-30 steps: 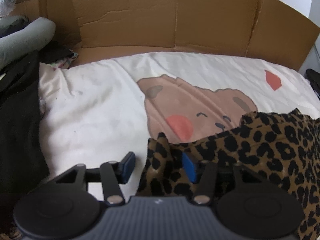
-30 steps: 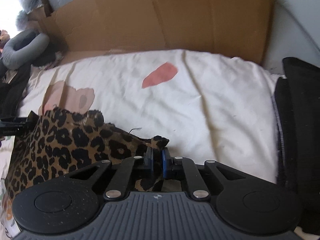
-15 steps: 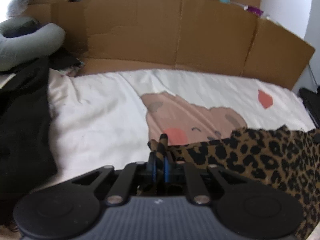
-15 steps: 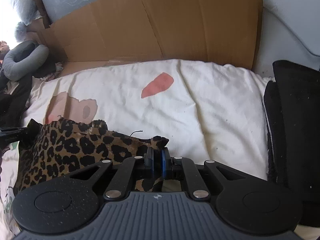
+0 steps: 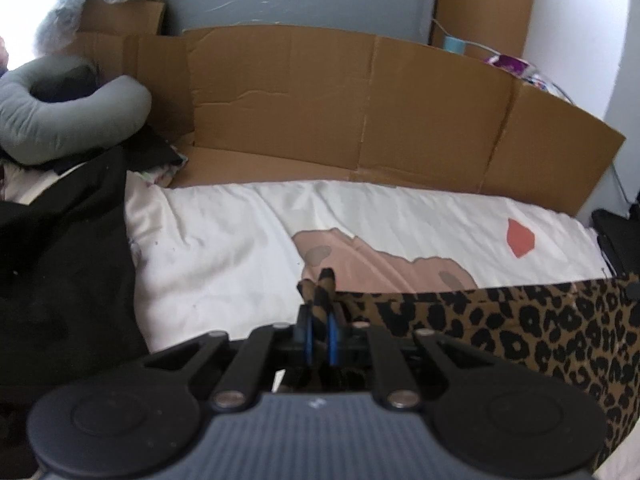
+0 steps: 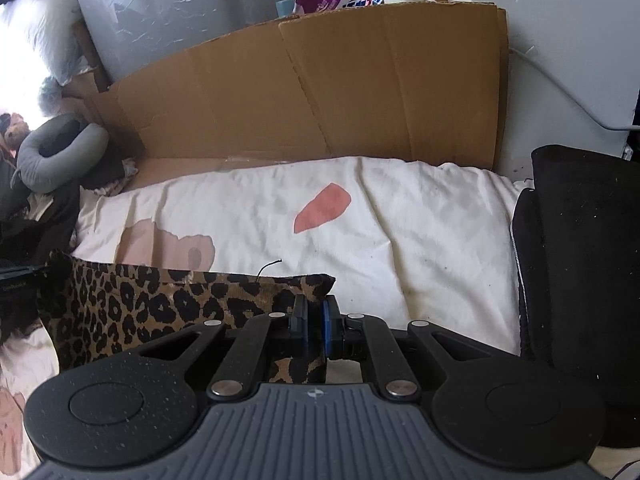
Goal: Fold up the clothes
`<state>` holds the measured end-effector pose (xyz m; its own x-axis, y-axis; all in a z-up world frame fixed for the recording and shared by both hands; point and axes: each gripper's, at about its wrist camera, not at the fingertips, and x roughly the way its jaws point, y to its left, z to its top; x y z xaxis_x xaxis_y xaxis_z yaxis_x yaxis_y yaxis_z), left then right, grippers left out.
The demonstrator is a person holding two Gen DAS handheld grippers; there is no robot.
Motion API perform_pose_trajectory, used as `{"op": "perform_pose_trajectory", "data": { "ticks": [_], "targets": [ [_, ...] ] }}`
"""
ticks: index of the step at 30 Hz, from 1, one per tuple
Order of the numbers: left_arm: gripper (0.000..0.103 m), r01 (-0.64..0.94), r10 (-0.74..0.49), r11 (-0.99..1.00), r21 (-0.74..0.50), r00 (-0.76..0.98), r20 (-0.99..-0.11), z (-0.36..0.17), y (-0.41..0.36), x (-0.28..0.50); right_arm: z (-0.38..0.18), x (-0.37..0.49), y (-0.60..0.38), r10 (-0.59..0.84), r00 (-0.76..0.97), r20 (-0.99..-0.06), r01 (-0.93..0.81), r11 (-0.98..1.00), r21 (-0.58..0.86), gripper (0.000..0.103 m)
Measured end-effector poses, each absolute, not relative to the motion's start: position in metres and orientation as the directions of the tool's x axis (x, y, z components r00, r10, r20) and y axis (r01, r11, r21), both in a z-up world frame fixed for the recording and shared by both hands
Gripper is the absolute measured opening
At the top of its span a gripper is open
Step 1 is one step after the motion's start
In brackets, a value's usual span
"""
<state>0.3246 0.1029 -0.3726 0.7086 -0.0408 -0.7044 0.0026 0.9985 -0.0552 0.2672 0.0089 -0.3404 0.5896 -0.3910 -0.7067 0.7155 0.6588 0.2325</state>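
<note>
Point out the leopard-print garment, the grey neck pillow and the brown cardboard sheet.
Leopard-print garment (image 5: 540, 332), left wrist view, stretched middle.
Grey neck pillow (image 5: 76, 120), left wrist view, curved front.
Brown cardboard sheet (image 6: 320, 92), right wrist view, centre panel.

Daylight pours in from about 10 o'clock in both views, blowing the upper-left corner out to pure white. The white bedding (image 5: 248, 240) reads bright and even, with soft shadows in its creases. The black cloth (image 5: 60, 264) at 9 o'clock loses all detail. The left view is slightly soft throughout; the right is crisper. Fisheye bending curves the cardboard (image 6: 320, 92), and the corners vignette dark.
</note>
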Motion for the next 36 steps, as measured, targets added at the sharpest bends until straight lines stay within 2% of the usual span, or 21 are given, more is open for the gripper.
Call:
{"op": "perform_pose_trajectory", "data": {
  "ticks": [8, 18, 19, 22, 23, 24, 25, 27, 29, 36],
  "targets": [
    [0.008, -0.008, -0.026, 0.999, -0.040, 0.639, -0.769, -0.403, 0.100, 0.357, -0.358, 0.286, -0.011, -0.373, 0.551, -0.747, 0.731, 0.647, 0.216, 0.005],
    [0.012, 0.010, -0.016, 1.000, -0.012, 0.599, -0.800, -0.431, 0.094, 0.372, -0.400, 0.299, -0.026, -0.311, 0.501, -0.808, 0.747, 0.627, 0.222, 0.006],
    [0.018, 0.008, -0.010, 1.000, -0.006, 0.600, -0.800, -0.431, 0.095, 0.371, -0.404, 0.299, -0.025, -0.308, 0.496, -0.812, 0.749, 0.624, 0.221, 0.006],
    [0.050, -0.038, 0.045, 0.999, 0.028, 0.594, -0.803, -0.429, 0.101, 0.372, -0.410, 0.302, -0.022, -0.317, 0.478, -0.819, 0.767, 0.605, 0.213, 0.007],
    [0.050, -0.050, 0.059, 0.998, 0.036, 0.594, -0.803, -0.427, 0.102, 0.371, -0.411, 0.302, -0.022, -0.323, 0.471, -0.821, 0.776, 0.594, 0.211, 0.011],
    [0.050, -0.053, 0.067, 0.998, 0.044, 0.595, -0.801, -0.424, 0.103, 0.370, -0.411, 0.303, -0.022, -0.328, 0.464, -0.823, 0.785, 0.583, 0.210, 0.019],
    [0.049, -0.037, 0.083, 0.996, 0.076, 0.599, -0.796, -0.421, 0.100, 0.368, -0.410, 0.303, -0.022, -0.334, 0.455, -0.825, 0.792, 0.575, 0.204, 0.022],
    [0.050, -0.009, 0.129, 0.988, 0.156, 0.614, -0.779, -0.416, 0.094, 0.363, -0.406, 0.301, -0.023, -0.355, 0.432, -0.829, 0.798, 0.578, 0.169, 0.035],
    [0.050, -0.037, 0.167, 0.982, 0.184, 0.615, -0.771, -0.412, 0.097, 0.360, -0.401, 0.297, -0.022, -0.379, 0.420, -0.825, 0.800, 0.583, 0.139, 0.036],
    [0.047, -0.138, 0.207, 0.978, 0.156, 0.573, -0.793, -0.419, 0.126, 0.357, -0.390, 0.284, -0.024, -0.409, 0.423, -0.808, 0.819, 0.554, 0.149, 0.037]
  ]
}}
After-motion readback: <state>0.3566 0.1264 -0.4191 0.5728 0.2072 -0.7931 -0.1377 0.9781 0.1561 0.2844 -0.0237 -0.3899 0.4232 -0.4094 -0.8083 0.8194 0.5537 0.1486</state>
